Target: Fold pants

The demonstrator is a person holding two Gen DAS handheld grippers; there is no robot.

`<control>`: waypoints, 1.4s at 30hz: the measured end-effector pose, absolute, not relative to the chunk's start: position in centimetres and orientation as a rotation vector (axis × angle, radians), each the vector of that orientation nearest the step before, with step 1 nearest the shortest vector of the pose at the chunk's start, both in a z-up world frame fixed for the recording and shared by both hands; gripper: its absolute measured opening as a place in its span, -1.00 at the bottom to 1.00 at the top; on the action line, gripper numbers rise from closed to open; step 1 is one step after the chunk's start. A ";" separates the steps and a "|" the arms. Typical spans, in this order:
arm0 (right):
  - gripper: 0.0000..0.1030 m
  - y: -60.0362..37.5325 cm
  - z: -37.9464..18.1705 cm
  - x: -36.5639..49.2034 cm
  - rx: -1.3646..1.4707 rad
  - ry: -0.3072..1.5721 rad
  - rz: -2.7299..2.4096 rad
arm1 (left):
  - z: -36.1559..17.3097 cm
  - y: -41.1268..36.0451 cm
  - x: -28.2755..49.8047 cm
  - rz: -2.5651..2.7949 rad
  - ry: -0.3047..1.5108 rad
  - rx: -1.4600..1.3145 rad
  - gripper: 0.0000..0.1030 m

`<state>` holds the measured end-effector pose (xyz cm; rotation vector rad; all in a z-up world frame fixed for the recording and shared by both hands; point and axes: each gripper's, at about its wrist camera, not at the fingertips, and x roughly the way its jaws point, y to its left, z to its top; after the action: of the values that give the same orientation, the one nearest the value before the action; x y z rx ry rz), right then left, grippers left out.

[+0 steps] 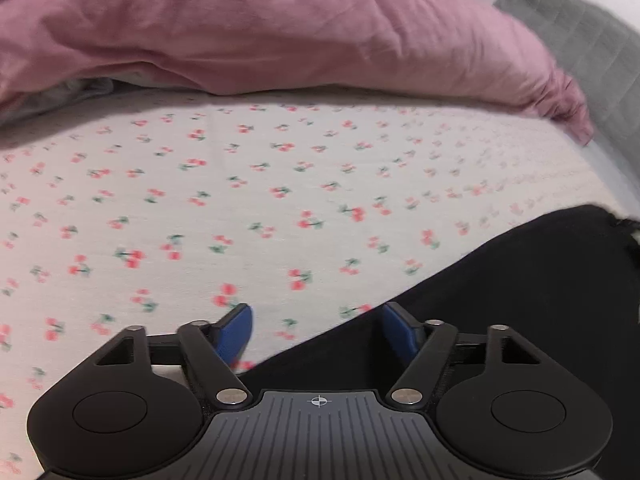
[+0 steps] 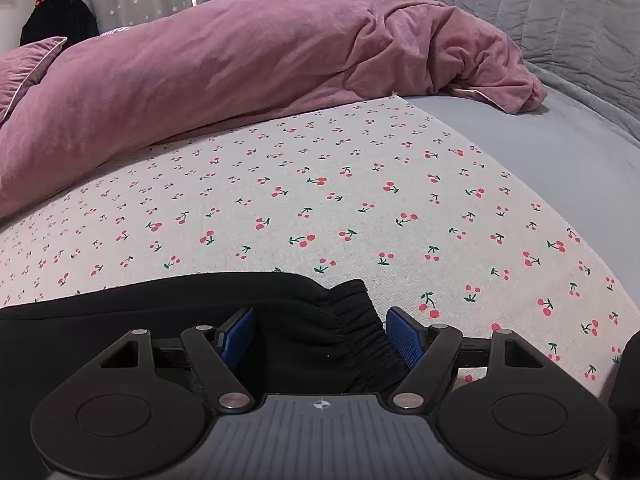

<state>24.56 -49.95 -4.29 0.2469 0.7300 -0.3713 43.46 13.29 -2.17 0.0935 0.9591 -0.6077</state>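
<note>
A bed with a cherry-print sheet (image 2: 320, 200), one pink duvet (image 2: 240, 60) and one grey quilt (image 2: 560, 20); black pants (image 2: 160, 320) lie at its near edge. Left tongs (image 1: 316, 334) and right tongs (image 2: 320, 338) gape, gripping nothing, over them.

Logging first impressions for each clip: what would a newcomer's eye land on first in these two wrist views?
Probably the big rumpled pink duvet heaped across the far side of the bed, above the cherry-print sheet. Next, the black pants lying on that sheet at the near edge, their gathered waistband between the open blue pads of the right gripper. In the left wrist view, the left gripper sits open over the pants' edge.
</note>
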 end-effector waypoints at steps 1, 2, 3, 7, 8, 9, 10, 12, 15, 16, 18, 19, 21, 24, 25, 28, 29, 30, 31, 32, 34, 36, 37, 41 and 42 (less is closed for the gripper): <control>0.41 -50.0 -4.4 24.7 0.246 0.730 -0.372 | -2.3 13.0 43.4 -0.608 0.959 0.132 0.24; 0.41 -49.9 -4.5 24.8 0.244 0.731 -0.375 | -2.4 12.8 43.3 -0.609 0.957 0.176 0.24; 0.42 -49.8 -4.5 24.9 0.239 0.732 -0.378 | -2.5 12.2 42.9 -0.606 0.955 0.219 0.24; 0.25 -49.2 -4.9 25.1 0.207 0.724 -0.401 | -2.5 10.0 41.3 -0.576 0.916 0.320 -0.48; 0.15 -48.9 -4.9 25.1 0.192 0.719 -0.409 | -2.5 9.2 40.5 -0.574 0.893 0.335 -0.74; -0.15 -48.7 -4.9 25.0 0.184 0.710 -0.409 | -2.6 8.3 39.8 -0.552 0.862 0.376 -0.79; -0.46 -48.5 -4.8 24.9 0.189 0.699 -0.394 | -2.9 7.4 38.9 -0.524 0.823 0.423 -0.88; -0.49 -48.1 -4.6 24.9 0.199 0.688 -0.393 | -3.2 6.8 37.7 -0.455 0.760 0.430 -0.89; -0.52 -46.6 -3.9 24.7 0.105 0.629 -0.430 | -2.4 7.2 36.4 -0.384 0.653 0.398 -0.90; -0.53 -46.3 -3.6 24.6 0.087 0.608 -0.441 | -1.9 7.5 36.3 -0.364 0.617 0.371 -0.90; -0.54 -46.3 -2.8 24.6 0.065 0.567 -0.460 | -1.2 8.3 36.6 -0.340 0.580 0.319 -0.89; -0.54 -46.5 -2.5 24.6 0.059 0.553 -0.465 | -1.0 8.4 36.9 -0.331 0.574 0.300 -0.89; -0.55 -46.7 -2.3 25.2 0.044 0.544 -0.457 | -1.5 8.1 38.0 -0.317 0.578 0.288 -0.88; -0.56 -46.8 -3.4 26.9 0.010 0.587 -0.457 | -3.5 7.4 39.6 -0.297 0.634 0.309 -0.84; -0.52 -46.9 -4.3 27.5 0.017 0.625 -0.457 | -4.6 7.2 39.5 -0.288 0.656 0.313 -0.83; -0.11 -47.0 -5.7 27.7 0.015 0.653 -0.482 | -4.4 6.1 38.9 -0.263 0.627 0.380 -0.71; -0.02 -47.3 -5.3 27.5 0.039 0.655 -0.487 | -4.0 6.0 38.7 -0.269 0.632 0.389 -0.64; 0.08 -47.7 -4.9 27.1 0.062 0.661 -0.490 | -3.6 6.0 38.3 -0.274 0.634 0.392 -0.58; 0.16 -48.1 -4.4 26.5 0.087 0.659 -0.496 | -3.0 6.0 37.8 -0.275 0.628 0.380 -0.43; 0.21 -48.6 -3.8 25.8 0.119 0.654 -0.505 | -2.4 6.1 37.2 -0.282 0.617 0.363 -0.24; 0.30 -49.9 -2.9 24.3 0.218 0.655 -0.510 | -1.3 6.2 35.7 -0.307 0.594 0.322 0.04; 0.30 -51.0 -2.4 22.7 0.337 0.668 -0.493 | -0.3 6.0 33.7 -0.349 0.587 0.276 0.12; 0.30 -51.6 -2.3 21.9 0.386 0.678 -0.486 | -0.1 5.8 32.9 -0.375 0.587 0.260 0.12; 0.21 -51.7 -3.2 19.3 0.496 0.710 -0.469 | -0.4 4.6 29.5 -0.472 0.608 0.234 0.21; 0.05 -51.9 -3.6 18.9 0.534 0.711 -0.454 | -0.9 4.2 28.9 -0.498 0.624 0.234 0.21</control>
<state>18.89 -51.86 -3.59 0.5336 0.7114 -0.4541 28.89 4.23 -0.89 0.2336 0.6239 -0.4978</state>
